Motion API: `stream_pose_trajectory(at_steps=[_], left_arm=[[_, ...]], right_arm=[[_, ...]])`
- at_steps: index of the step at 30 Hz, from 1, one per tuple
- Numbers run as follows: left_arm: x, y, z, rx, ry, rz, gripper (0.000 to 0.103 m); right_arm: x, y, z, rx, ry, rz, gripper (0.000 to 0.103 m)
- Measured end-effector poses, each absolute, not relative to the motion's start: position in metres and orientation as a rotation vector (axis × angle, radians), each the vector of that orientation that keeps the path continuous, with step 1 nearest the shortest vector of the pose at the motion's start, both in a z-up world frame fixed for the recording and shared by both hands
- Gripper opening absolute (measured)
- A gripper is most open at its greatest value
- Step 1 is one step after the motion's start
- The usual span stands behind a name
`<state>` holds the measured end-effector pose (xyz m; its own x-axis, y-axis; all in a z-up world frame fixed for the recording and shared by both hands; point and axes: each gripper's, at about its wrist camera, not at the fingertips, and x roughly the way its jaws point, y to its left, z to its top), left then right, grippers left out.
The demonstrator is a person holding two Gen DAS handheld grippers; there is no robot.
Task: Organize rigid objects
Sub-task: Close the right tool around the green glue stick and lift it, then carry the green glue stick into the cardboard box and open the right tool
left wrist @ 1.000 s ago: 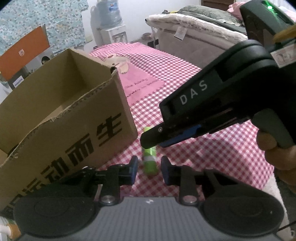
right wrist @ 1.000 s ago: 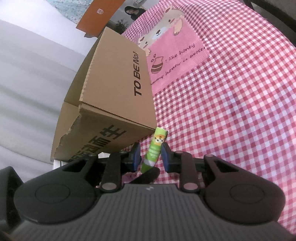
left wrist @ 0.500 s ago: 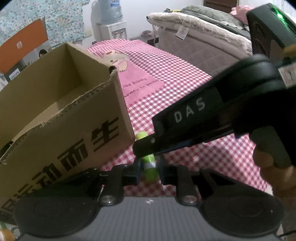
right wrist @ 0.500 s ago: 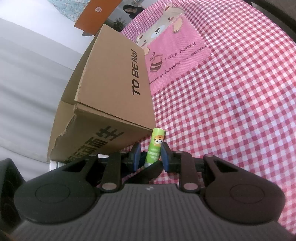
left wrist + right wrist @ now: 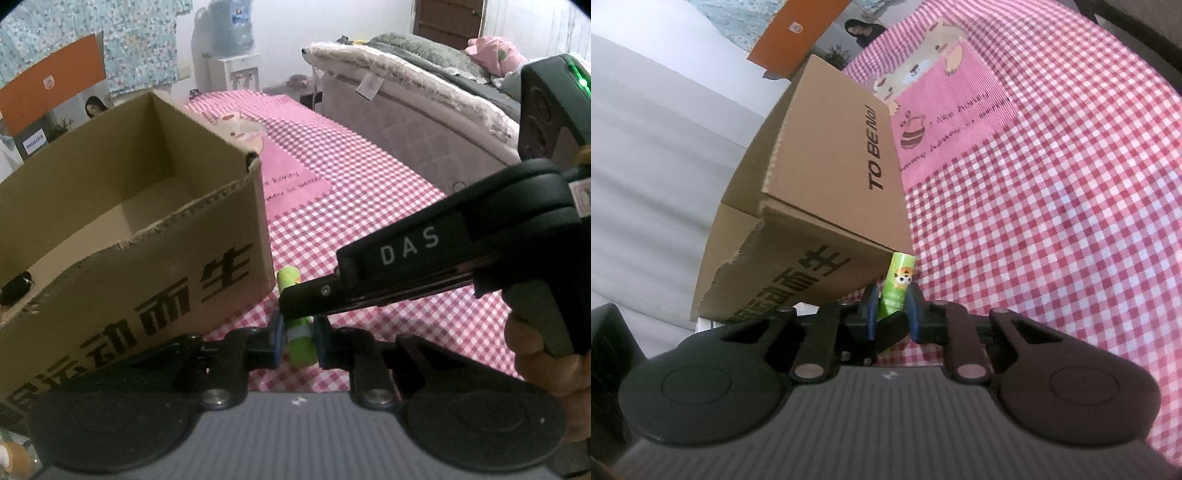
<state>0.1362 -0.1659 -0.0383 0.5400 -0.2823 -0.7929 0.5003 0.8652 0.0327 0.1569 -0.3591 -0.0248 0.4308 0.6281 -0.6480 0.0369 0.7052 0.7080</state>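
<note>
Lower centre, beside cardboard box (image 5: pixel 140 266): green tube (image 5: pixel 301 343) mid-section hidden behind right gripper (image 5: pixel 295 308); left gripper (image 5: pixel 298 341) also clamped on it. Both pitched down, 2 grips.

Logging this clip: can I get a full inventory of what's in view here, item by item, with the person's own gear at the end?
green tube: one, lime green with a cartoon face, beside the box's near corner, clamped by both grippers
cardboard box: one, brown with black print, open top, on the cloth at left
small dark object: one, black, inside the box; kind unclear
checked cloth: one, red and white, with a pink bear panel, covering the surface
water dispenser: one, white with a clear bottle, far wall
bed: one, pale mattress with grey bedding, far right
orange-and-white carton: one, behind the box
left gripper: black, blue pads, shut on the tube
right gripper: black, blue pads, shut on the tube
hand: one, on the right gripper's handle
</note>
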Motion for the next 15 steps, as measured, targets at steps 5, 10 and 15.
stream_pose_trajectory(at_steps=[5,10,15], left_arm=[[0.128,-0.164,-0.026,0.261,0.849,-0.478,0.018],[0.112,-0.158,-0.008,0.255,0.79,-0.486,0.018],[0.1,-0.153,0.013,0.238,0.727,-0.488,0.018]], right_arm=[[0.147,-0.36,-0.01,0.718,1.047,0.418,0.015],[0.133,-0.359,0.014,0.705,0.999,0.433,0.015],[0.119,-0.357,0.042,0.677,0.94,0.457,0.015]])
